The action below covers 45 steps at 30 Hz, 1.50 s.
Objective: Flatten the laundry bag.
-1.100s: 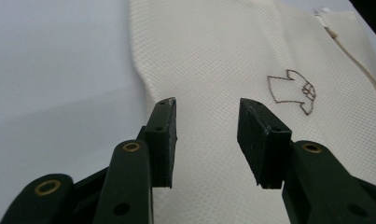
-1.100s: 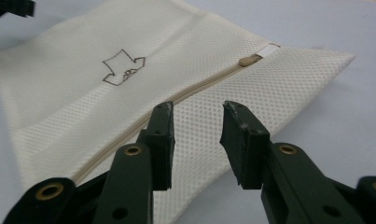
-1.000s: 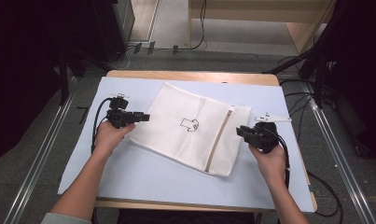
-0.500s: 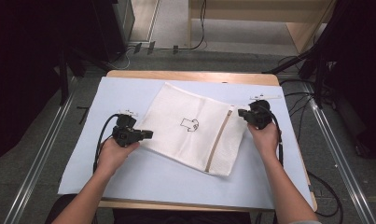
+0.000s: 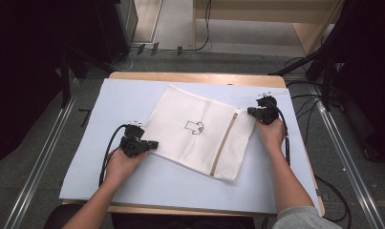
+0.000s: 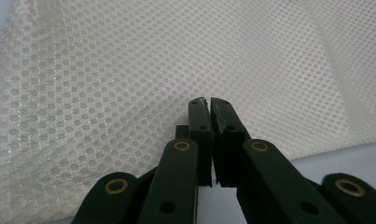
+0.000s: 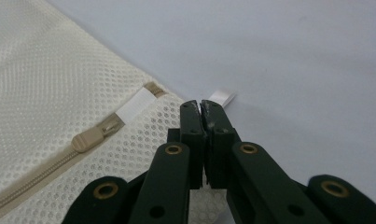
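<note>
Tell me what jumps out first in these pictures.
A white mesh laundry bag lies askew mid-table on the pale blue sheet, a small garment mark at its centre and a beige zipper near its right end. The left gripper is shut on the bag's near-left edge, and the right gripper is shut on its far-right corner.

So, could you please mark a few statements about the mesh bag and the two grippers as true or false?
1. The white mesh laundry bag lies flat on the pale blue sheet. True.
2. The left gripper is wide open. False: its jaws are shut at the bag's edge.
3. The right gripper is at the bag's corner near the zipper pull. True.
4. The bag bears a printed flower. False: it is a small shirt outline.
</note>
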Each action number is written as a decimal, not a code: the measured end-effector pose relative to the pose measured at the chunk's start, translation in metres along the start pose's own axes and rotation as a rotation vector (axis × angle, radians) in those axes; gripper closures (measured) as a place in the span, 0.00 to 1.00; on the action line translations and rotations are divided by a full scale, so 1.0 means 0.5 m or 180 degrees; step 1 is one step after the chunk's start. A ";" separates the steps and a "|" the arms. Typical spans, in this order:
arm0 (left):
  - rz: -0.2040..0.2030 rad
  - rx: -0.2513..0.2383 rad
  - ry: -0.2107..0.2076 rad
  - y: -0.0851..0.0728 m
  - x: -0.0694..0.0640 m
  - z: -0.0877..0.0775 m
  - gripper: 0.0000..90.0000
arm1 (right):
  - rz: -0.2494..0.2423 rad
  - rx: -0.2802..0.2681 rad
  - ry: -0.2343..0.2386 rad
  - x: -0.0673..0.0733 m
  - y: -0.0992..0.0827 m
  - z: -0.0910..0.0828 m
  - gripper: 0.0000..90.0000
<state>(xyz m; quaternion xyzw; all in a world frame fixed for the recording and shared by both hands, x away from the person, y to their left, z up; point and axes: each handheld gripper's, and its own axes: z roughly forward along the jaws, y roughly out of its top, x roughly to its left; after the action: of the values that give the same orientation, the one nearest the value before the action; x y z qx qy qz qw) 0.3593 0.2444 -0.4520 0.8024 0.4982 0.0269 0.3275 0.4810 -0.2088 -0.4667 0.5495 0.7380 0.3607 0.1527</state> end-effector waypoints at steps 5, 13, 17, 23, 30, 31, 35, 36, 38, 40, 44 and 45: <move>0.0037 -0.0031 0.0034 0.005 0.005 0.004 0.98 | -0.0140 0.0159 -0.0052 0.003 -0.009 0.007 1.00; 0.0006 -0.0011 0.0052 0.011 0.009 0.004 0.96 | -0.0080 0.0007 -0.0060 -0.004 -0.001 -0.015 1.00; -0.0001 -0.0005 0.0029 0.012 0.013 0.004 0.96 | -0.0028 -0.0026 -0.0102 -0.024 0.007 -0.024 0.92; -0.0005 -0.0027 0.0026 0.011 0.012 0.005 0.96 | 0.0139 -0.0002 -0.0010 -0.041 0.000 -0.013 0.66; -0.0013 -0.0044 0.0010 0.009 0.013 0.005 0.96 | -0.0078 0.0217 -0.0102 -0.021 -0.005 0.000 0.86; -0.0012 -0.0043 0.0010 0.009 0.013 0.005 0.96 | -0.0118 0.0238 -0.0095 -0.020 -0.005 0.000 0.92; -0.0016 -0.0045 0.0024 0.010 0.014 0.004 0.96 | -0.0081 0.0288 -0.0055 -0.017 -0.005 -0.004 1.00; -0.0007 -0.0052 0.0045 0.011 0.015 0.002 0.97 | -0.0081 0.0298 -0.0031 -0.017 -0.005 -0.007 1.00; -0.0009 -0.0069 0.0065 0.015 0.020 -0.006 0.99 | -0.0048 0.0331 0.0023 -0.014 -0.006 -0.015 1.00; -0.0079 -0.0130 0.0052 0.018 0.030 -0.019 1.00 | -0.0029 0.0360 0.0036 -0.009 -0.012 -0.026 1.00; -0.0172 -0.0207 0.0109 0.022 0.054 -0.053 1.00 | -0.0065 0.0346 0.0025 0.004 -0.032 -0.053 1.00; -0.0198 -0.0221 0.0114 0.021 0.061 -0.060 1.00 | -0.0066 0.0346 0.0024 0.008 -0.037 -0.060 1.00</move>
<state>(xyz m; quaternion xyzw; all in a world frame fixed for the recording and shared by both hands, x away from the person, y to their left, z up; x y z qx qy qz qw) 0.3716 0.2814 -0.4311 0.7740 0.5275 0.0484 0.3469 0.4478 -0.2188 -0.4583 0.5479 0.7627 0.3206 0.1235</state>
